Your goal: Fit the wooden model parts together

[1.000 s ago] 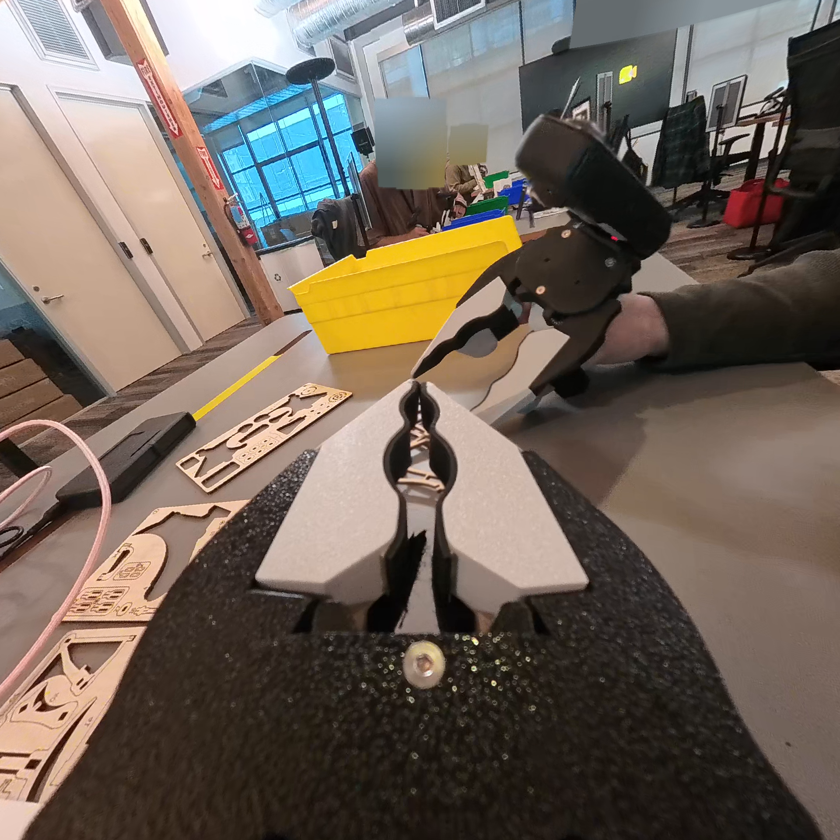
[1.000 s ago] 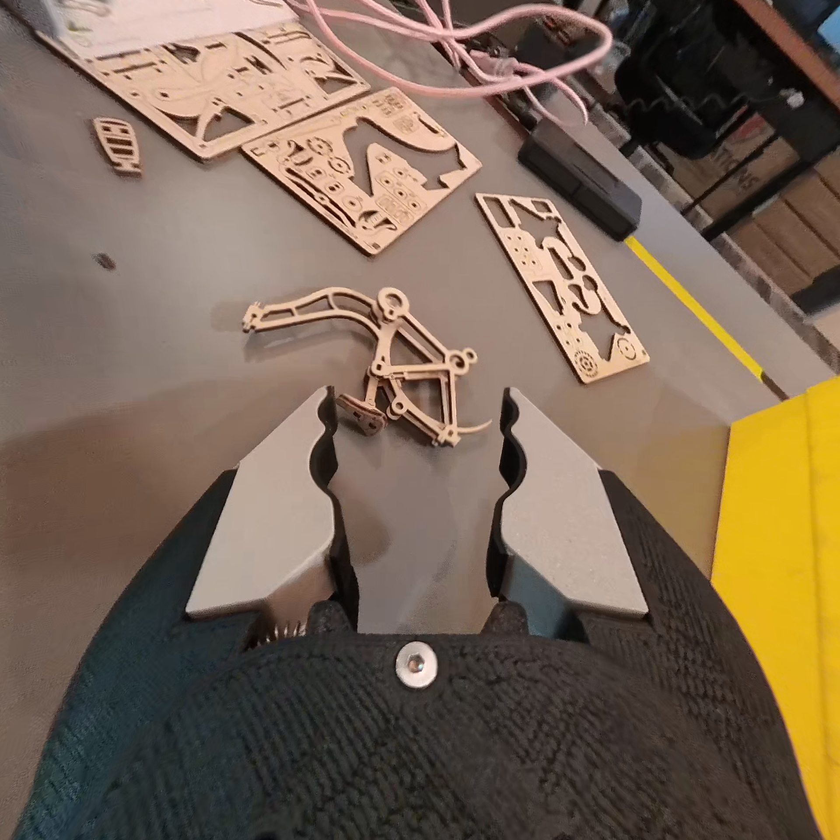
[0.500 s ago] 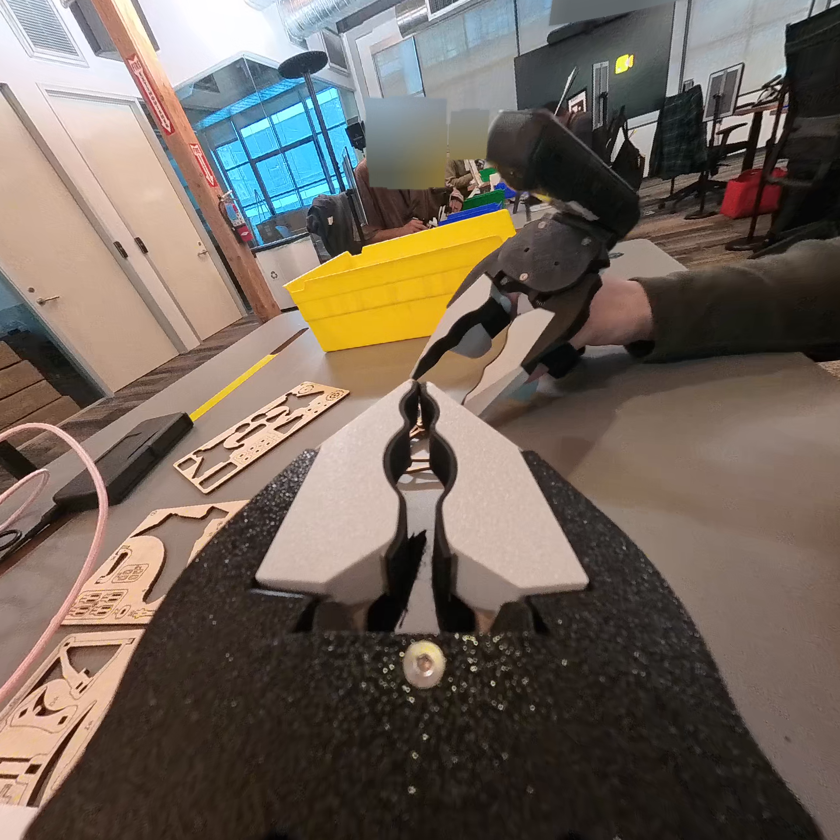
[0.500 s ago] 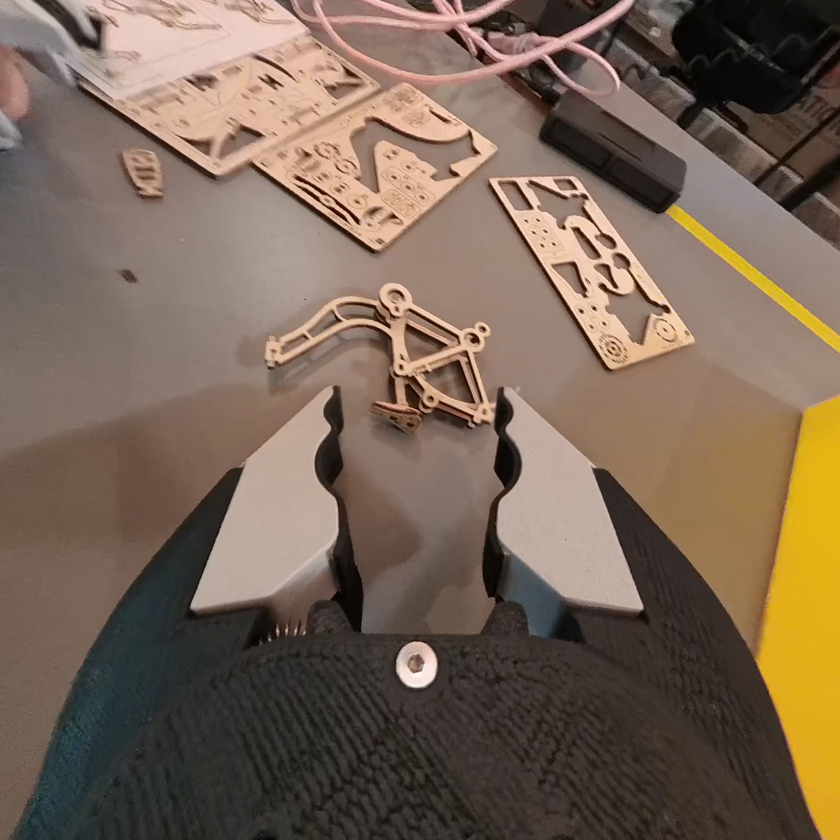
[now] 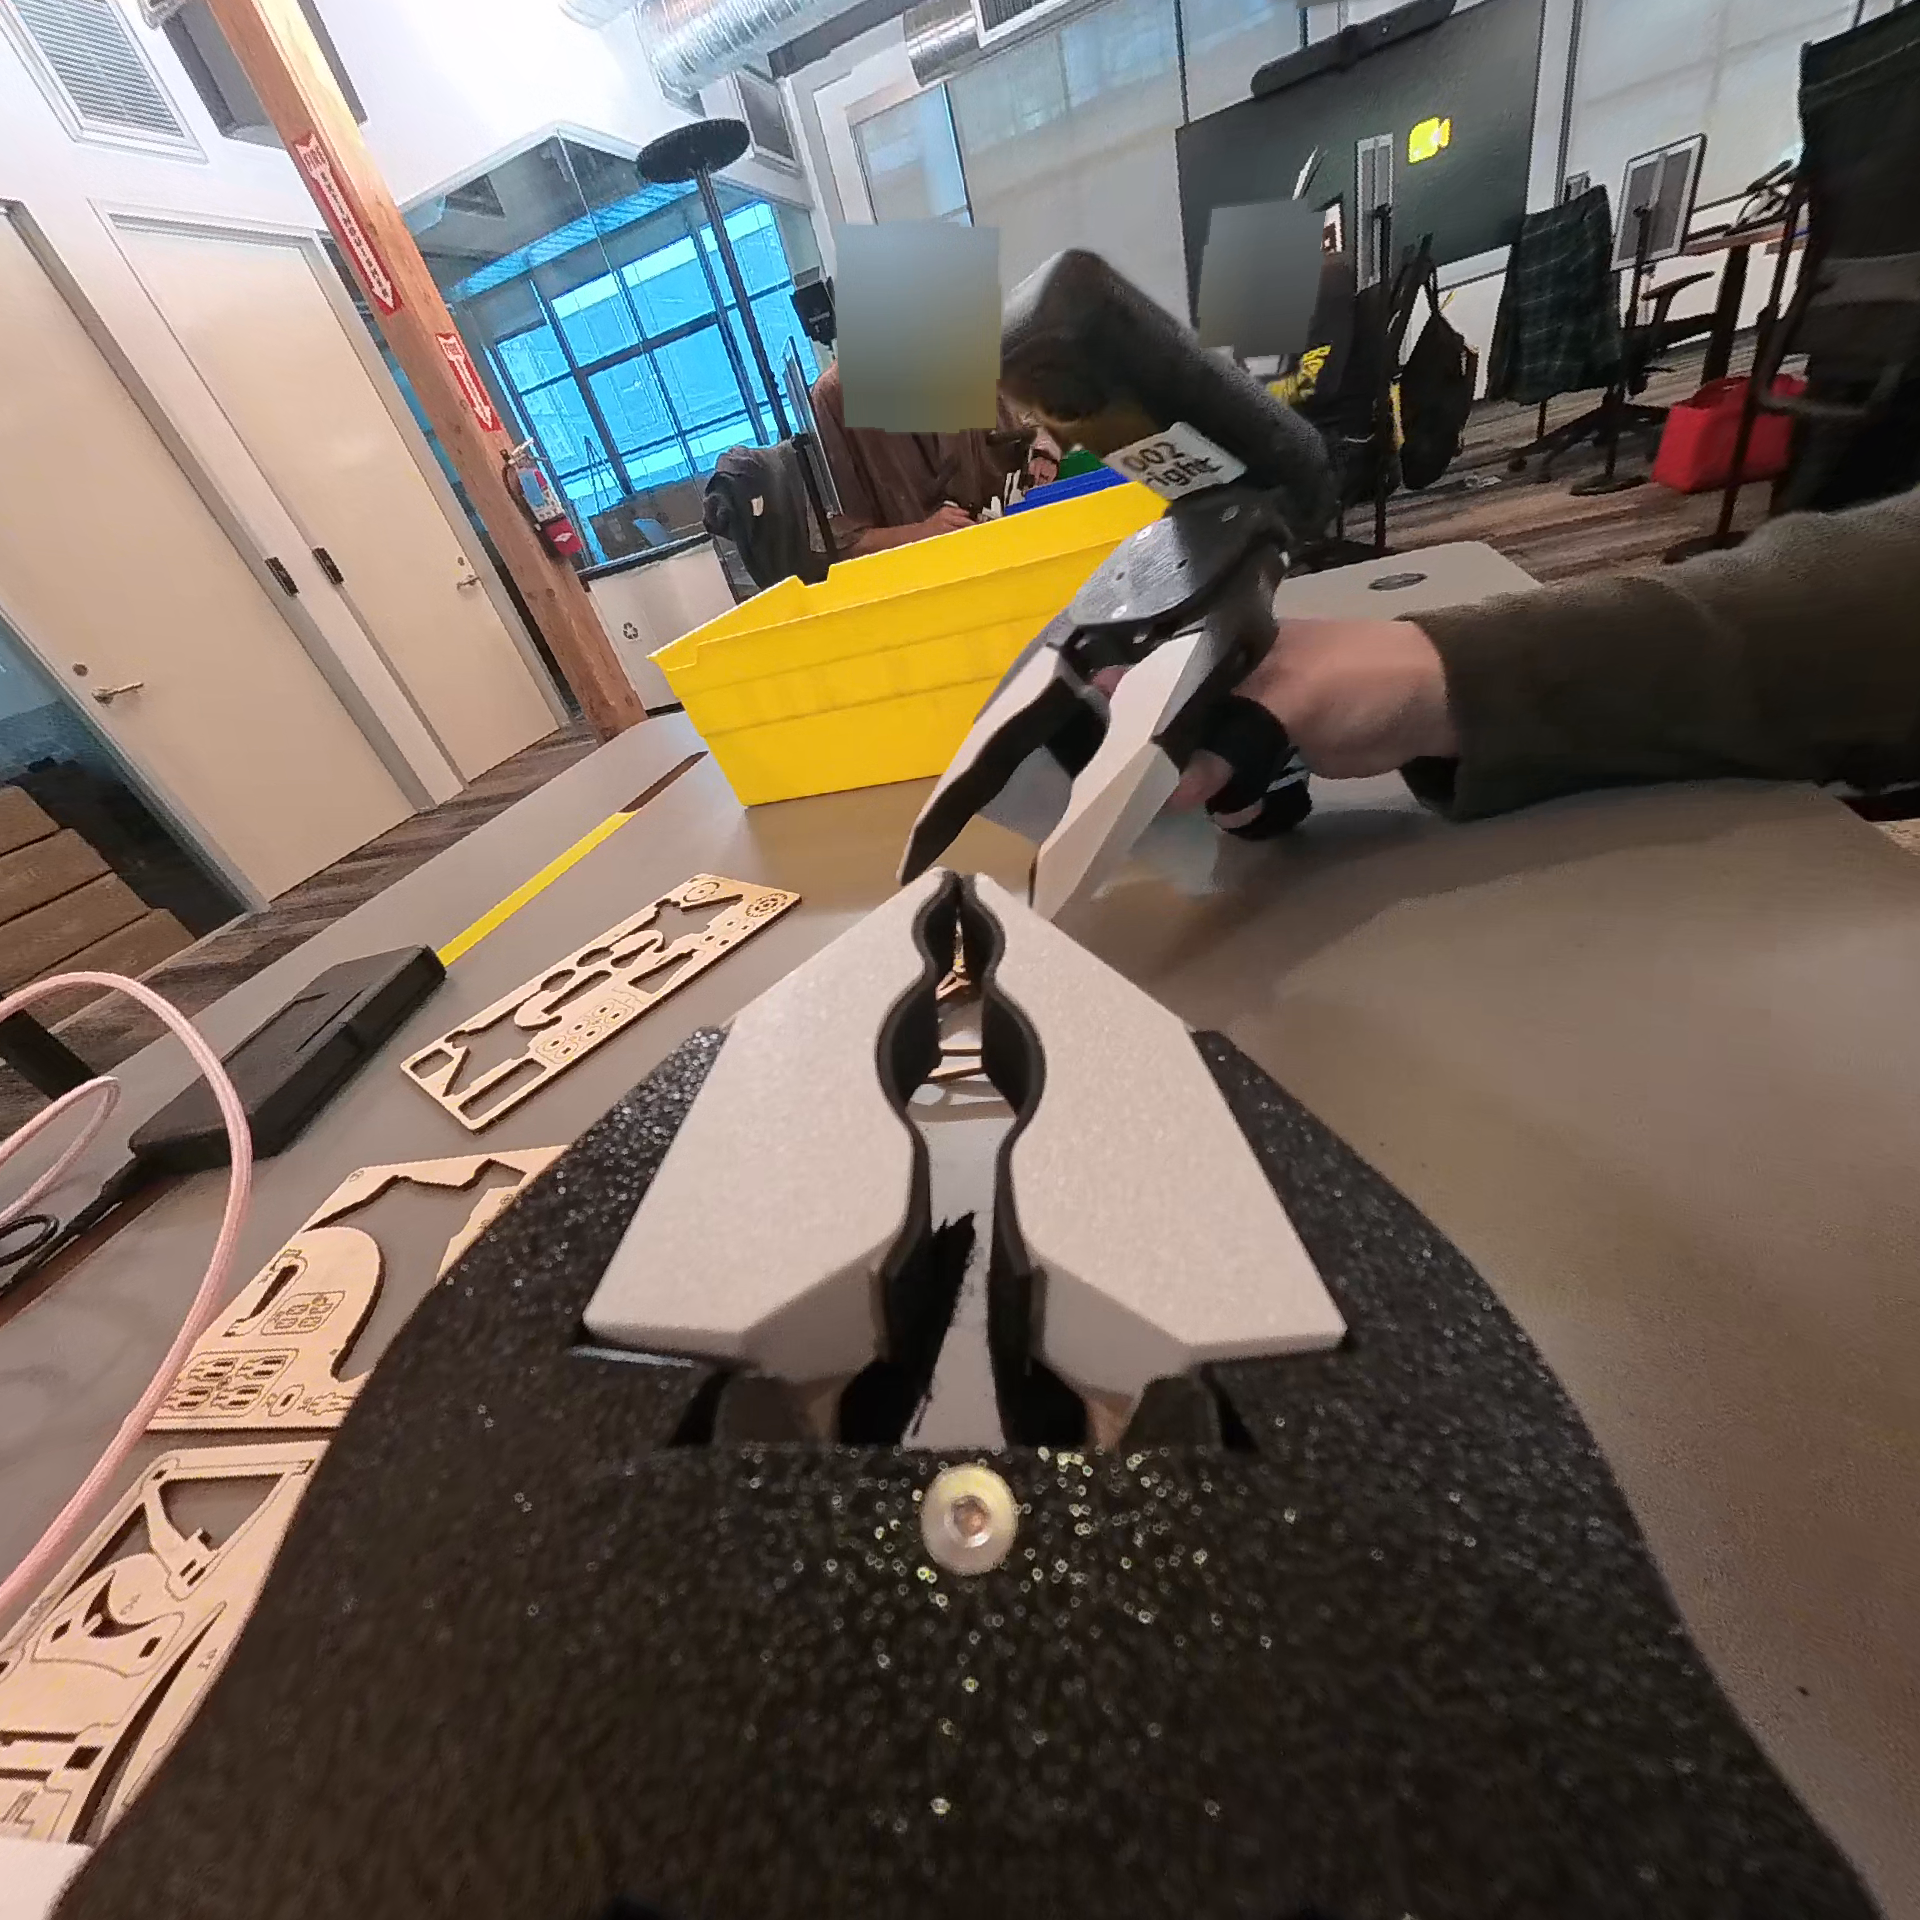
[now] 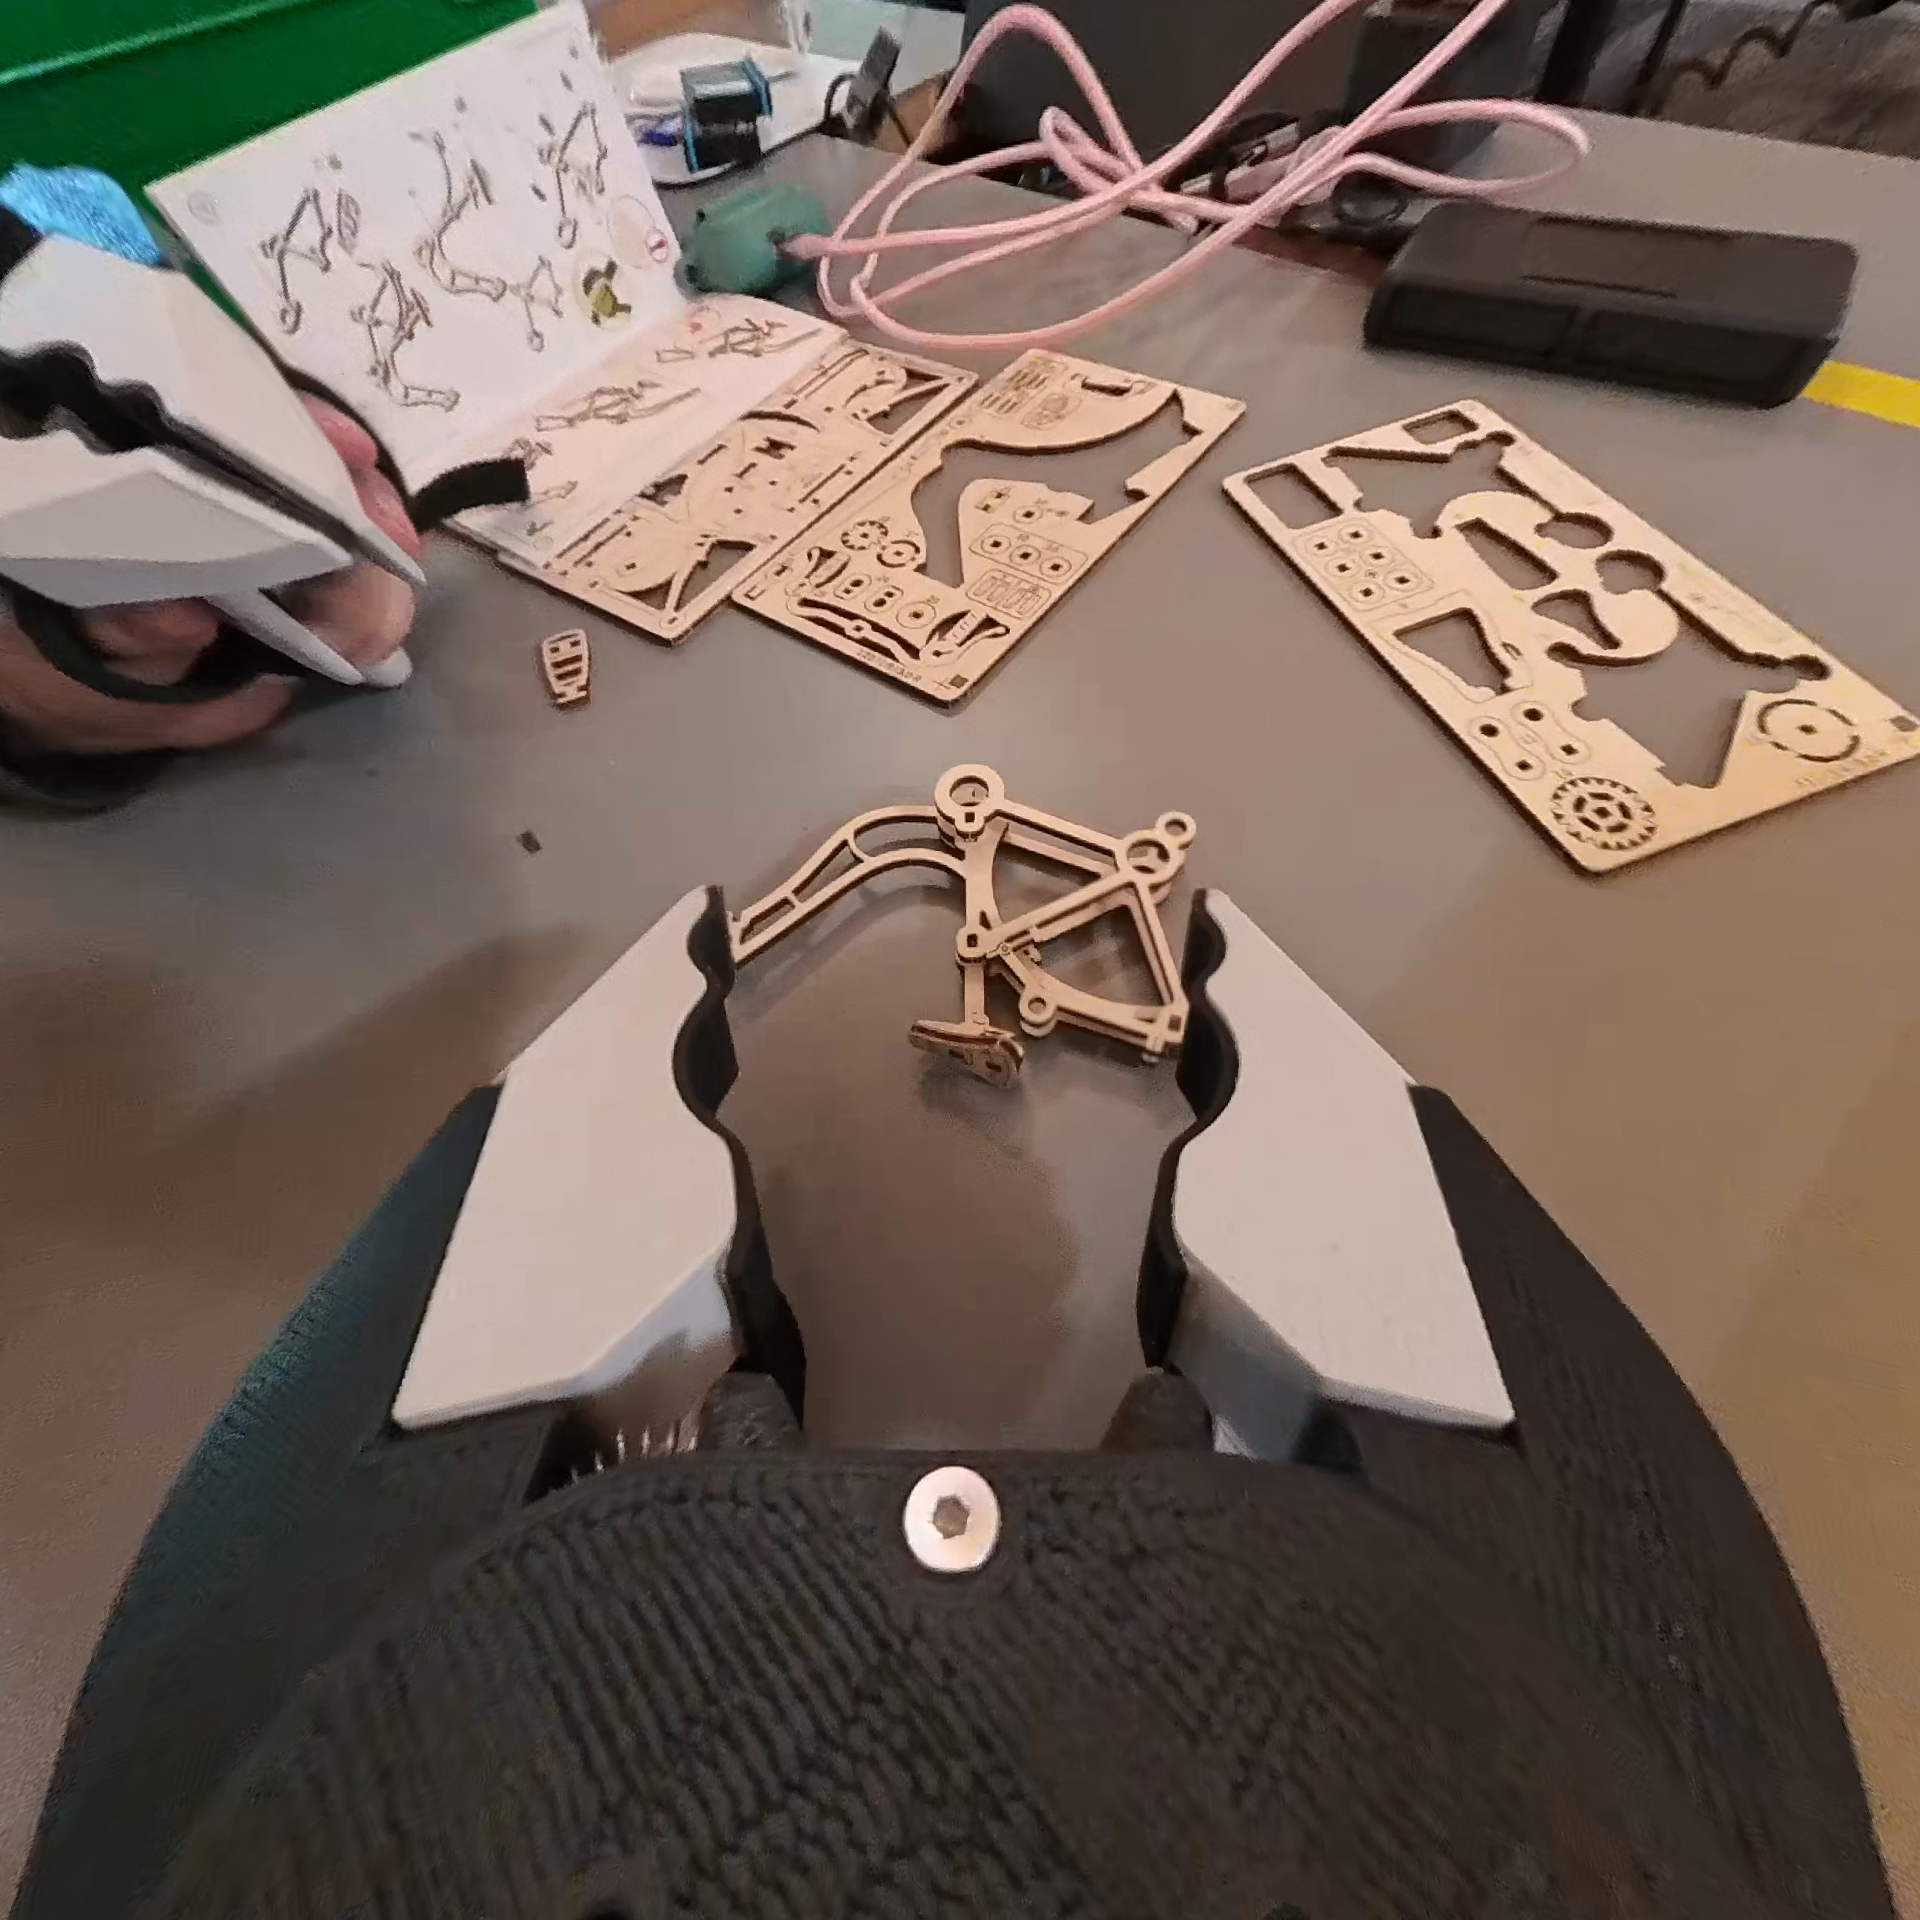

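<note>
Grey bench point(image 6: 312, 935) under an open office carries your work. Your right gripper point(image 6: 961, 935) is spread wide, its tips either side of the pale wooden lattice model assembly point(image 6: 1039, 935) lying flat mid-bench. Your left gripper point(image 5: 958, 904) is pinched closed with nothing visibly caught in it, farther back. Beyond lie three flat laser-cut plywood part sheets point(image 6: 1558, 623), a small loose wooden piece point(image 6: 564, 668), an open instruction booklet point(image 6: 468, 281) and a yellow plastic bin point(image 5: 883, 675) at the bench's far edge.
</note>
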`<state>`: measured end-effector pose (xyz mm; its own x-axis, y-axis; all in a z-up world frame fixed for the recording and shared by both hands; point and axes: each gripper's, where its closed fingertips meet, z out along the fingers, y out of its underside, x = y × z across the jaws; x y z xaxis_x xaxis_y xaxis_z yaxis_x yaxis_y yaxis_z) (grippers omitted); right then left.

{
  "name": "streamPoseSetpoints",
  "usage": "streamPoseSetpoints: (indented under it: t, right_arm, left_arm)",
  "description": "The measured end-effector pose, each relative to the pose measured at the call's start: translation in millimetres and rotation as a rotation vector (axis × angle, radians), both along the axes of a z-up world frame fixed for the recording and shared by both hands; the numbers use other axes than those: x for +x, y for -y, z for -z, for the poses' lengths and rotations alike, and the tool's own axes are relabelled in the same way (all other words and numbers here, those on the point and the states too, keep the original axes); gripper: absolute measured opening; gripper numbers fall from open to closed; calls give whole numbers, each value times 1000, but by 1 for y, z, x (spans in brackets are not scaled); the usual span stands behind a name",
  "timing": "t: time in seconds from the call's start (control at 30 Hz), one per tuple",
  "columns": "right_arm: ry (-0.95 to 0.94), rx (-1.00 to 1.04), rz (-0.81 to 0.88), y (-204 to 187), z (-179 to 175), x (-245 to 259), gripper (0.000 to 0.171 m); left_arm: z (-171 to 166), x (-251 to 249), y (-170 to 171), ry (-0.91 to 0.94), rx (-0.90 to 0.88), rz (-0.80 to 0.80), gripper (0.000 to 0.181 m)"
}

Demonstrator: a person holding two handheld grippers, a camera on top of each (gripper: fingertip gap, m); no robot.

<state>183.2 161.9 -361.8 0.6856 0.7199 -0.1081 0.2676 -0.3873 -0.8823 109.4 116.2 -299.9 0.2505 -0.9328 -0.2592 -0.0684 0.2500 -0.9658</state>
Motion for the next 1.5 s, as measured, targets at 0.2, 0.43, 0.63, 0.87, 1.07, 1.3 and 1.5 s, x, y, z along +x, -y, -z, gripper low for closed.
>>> streamPoseSetpoints:
  t: [0.2, 0.43, 0.63, 0.87, 1.07, 1.3, 1.5]
  right_arm:
    - [166, -49, -40, -8, 21, -1, 92]
    - [129, -124, -78, -12, 20, -5, 94]
    - [97, -193, -125, -15, 21, -11, 95]
    - [1, -228, -215, -4, 18, -24, 95]
    - [-57, -229, -352, 16, 12, -41, 94]
    - [-246, 138, -177, -8, -42, -14, 88]
    - [-303, 381, 254, -41, -67, 55, 62]
  left_arm:
    - [0, 0, 0, -1, 1, 4, 0]
    - [0, 0, 0, 3, 1, 3, 0]
    - [0, 0, 1, 2, 3, 5, 0]
    - [0, 1, 2, 0, 2, 10, 0]
    - [-1, 0, 2, 7, -1, 11, 0]
    - [-2, -1, 1, 14, -5, 11, 0]
    - [-3, -1, 1, 22, -13, 11, 0]
